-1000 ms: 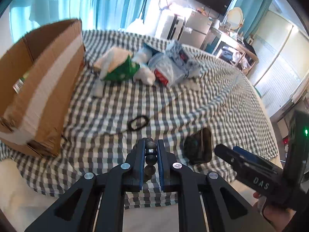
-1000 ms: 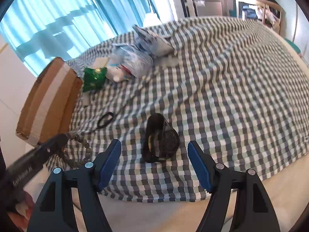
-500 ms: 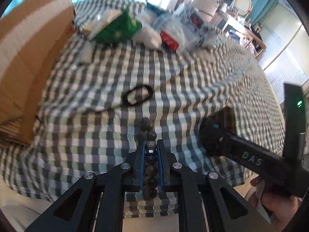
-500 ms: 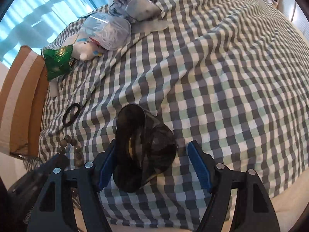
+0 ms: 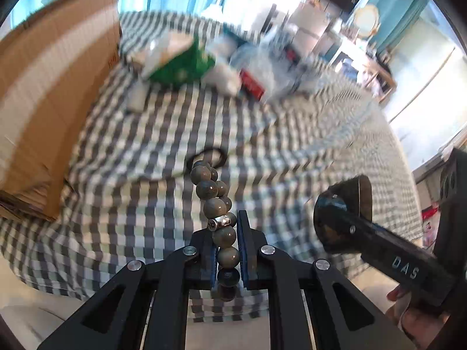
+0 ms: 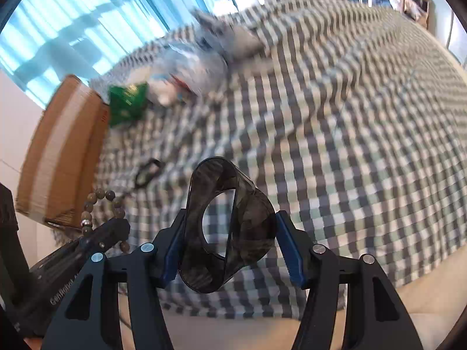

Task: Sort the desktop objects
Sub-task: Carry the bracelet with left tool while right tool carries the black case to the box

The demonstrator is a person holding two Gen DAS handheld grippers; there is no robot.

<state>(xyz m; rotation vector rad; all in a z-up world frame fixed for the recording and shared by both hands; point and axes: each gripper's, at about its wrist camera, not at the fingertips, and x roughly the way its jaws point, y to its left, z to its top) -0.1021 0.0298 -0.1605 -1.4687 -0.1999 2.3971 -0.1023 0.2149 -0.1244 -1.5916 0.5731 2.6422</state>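
Compared with one second earlier, the dark translucent holder [image 6: 230, 230] no longer lies on the checked cloth [image 6: 350, 151]; it now sits raised between the blue pads of the right hand-held gripper [image 6: 230, 248], whose jaws are closing, with both pads at the holder's sides. The piece is smoky, see-through plastic with a rounded opening through its middle, tilted with its taller end pointing away from the camera. From the left wrist view the same holder [image 5: 344, 204] appears at the tip of the right hand-held gripper's arm, above the cloth. The left hand-held gripper [image 5: 227, 248] is nearly closed and pinches a grey-brown bead bracelet [image 5: 216, 198] carrying one silver spacer bead; more of the strand now stands out beyond the fingertips than before. The free beads extend above a black hair tie [image 5: 207, 159] lying flat on the cloth. From the right wrist view, the bracelet [image 6: 102, 207] loops upward from the left hand-held gripper's tip, near the cardboard box [image 6: 61, 151] at the cloth's left edge. Farther back, blurred, lie a green packet [image 5: 181, 64] and clear plastic bags [image 6: 192, 67], well apart from both tools.
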